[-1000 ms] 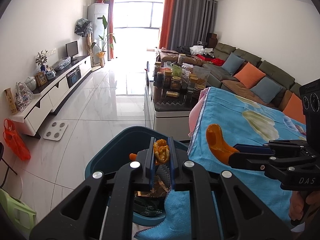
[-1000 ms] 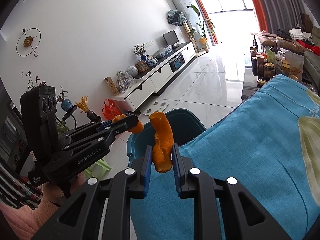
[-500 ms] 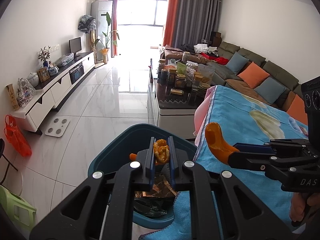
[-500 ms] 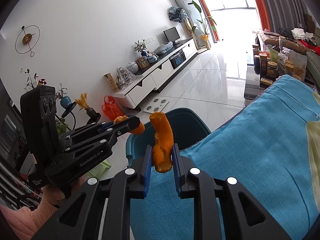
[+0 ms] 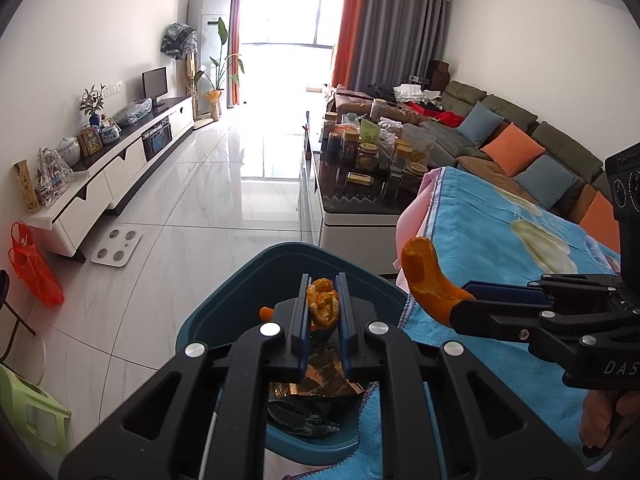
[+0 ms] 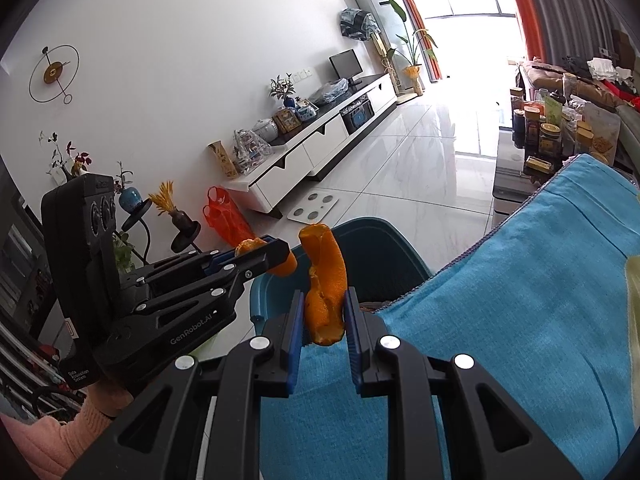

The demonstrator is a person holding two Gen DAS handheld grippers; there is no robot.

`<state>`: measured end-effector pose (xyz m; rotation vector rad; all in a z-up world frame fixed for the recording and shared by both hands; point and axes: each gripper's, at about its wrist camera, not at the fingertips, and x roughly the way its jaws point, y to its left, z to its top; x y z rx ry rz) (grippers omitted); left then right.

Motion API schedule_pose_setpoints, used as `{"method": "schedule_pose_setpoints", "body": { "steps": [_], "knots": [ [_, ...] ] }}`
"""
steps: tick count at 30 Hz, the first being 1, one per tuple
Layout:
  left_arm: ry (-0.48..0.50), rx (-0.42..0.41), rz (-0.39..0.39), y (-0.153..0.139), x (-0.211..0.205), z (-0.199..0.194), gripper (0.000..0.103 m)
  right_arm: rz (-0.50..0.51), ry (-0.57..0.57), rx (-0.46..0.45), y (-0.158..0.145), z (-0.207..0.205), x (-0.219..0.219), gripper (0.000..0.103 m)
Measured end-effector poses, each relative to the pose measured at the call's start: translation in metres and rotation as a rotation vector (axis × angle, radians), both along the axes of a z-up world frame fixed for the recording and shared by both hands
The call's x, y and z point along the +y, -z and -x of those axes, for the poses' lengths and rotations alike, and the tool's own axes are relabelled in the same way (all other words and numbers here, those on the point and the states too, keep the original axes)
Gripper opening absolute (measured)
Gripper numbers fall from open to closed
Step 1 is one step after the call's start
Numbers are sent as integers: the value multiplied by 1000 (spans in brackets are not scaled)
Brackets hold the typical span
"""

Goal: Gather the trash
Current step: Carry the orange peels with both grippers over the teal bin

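Orange peel scraps clamped in both tools: crumpled piece (image 5: 322, 309) in left tool (image 5: 322, 320) above teal bin (image 5: 224, 312), long curled strip (image 6: 325, 285) in right tool (image 6: 323, 320) over blue cloth (image 6: 540, 320) beside bin.

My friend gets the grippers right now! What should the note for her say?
Left gripper: shut on a crumpled orange peel, held over the teal bin.
Right gripper: shut on a long orange peel, over the blue cloth at the bin's edge.
Done: wrappers already in the bin.
Left: move the right one over the bin, then open both grippers.
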<state>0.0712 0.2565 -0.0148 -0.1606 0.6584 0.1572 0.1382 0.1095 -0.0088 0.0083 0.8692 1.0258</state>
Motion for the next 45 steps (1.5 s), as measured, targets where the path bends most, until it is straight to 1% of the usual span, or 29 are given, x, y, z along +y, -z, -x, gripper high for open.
{"method": "schedule_pose_setpoints", "body": {
  "steps": [6,16,28,36,45],
  "knots": [
    [-7,8,3,4,3,-3,12,13,-5,3,0,-2,10,18],
    [-23,26,13,10,6,-11,12,38,1,27,8,-12,23,18],
    [-39,54,34,23,10,-22,12,63,3,74,21,-25,41,18],
    [-44,78,53,31,14,-29,12,65,5,103,26,-31,45,18],
    [-47,108,53,38,15,-38,12,75,13,125,32,-35,52,18]
  ]
}}
